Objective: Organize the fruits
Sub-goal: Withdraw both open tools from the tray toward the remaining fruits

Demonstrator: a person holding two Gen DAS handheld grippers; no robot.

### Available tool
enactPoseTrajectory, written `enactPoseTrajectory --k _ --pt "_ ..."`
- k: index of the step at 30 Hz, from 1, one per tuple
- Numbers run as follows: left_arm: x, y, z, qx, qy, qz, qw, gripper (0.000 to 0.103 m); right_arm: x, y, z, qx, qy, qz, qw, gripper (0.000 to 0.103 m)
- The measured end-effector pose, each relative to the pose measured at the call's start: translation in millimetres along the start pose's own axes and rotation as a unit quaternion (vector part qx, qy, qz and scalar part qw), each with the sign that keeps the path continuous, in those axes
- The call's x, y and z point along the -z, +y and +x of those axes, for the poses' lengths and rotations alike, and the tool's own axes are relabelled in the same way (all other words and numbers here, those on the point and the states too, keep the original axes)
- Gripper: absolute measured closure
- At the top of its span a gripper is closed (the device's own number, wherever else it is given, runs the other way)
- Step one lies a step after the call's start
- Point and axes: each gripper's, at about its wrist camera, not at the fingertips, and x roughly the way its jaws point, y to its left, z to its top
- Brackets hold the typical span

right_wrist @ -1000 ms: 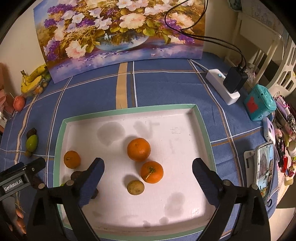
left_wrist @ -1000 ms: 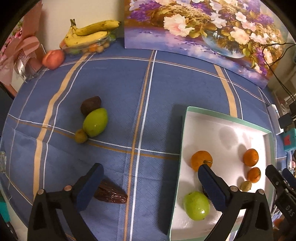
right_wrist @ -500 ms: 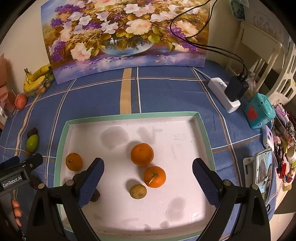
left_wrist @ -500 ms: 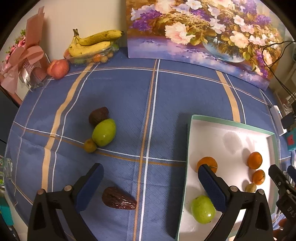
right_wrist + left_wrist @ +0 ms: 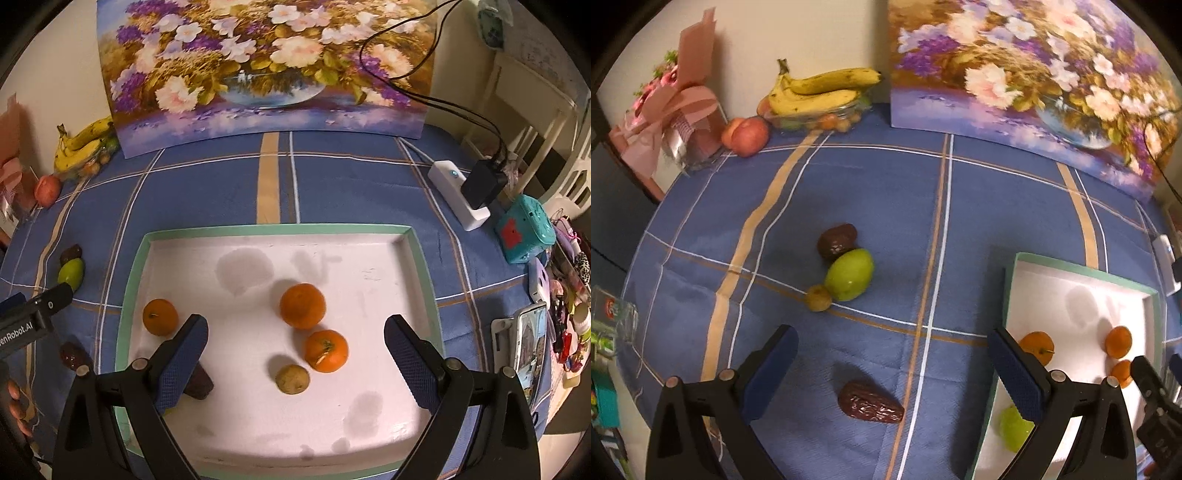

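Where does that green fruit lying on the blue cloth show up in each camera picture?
Left wrist view: the green fruit lies mid-picture, beside a dark date.
Right wrist view: green fruit at the far left edge.
Shared landmark: the bananas by the wall.

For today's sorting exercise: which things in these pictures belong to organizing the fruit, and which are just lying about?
Job:
tray
oranges
date
green fruit

Lying about:
painting
charger
teal box
phone
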Motion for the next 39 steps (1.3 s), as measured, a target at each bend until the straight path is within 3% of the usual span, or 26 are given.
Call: enactPoseTrajectory --k 11,16,26,33,39 --pt "-9 54 -13 0.003 -0.056 -0.004 0.9984 0.0 -6 40 -2 -0.044 -0.007 -0.017 0.999 0.007" --pt "-12 91 -13 0.018 -0.049 -0.037 0.9979 0.0 -6 67 -3 -0.068 -0.013 -0.037 0.997 0.007" --pt "-10 146 -15 -0.006 -0.031 -0.061 0.9976 0.0 -6 116 -6 -0.123 -0.012 -0.05 0.991 0.007" --pt "-9 165 -20 0.006 -0.034 -0.075 0.9966 0.0 -4 140 -12 -0.143 -0.014 -0.058 0.988 0.007" --pt "-8 167 -16 0.013 -0.013 -0.066 0.9977 0.0 2 164 -15 -0.158 -0.008 -0.077 0.984 0.007"
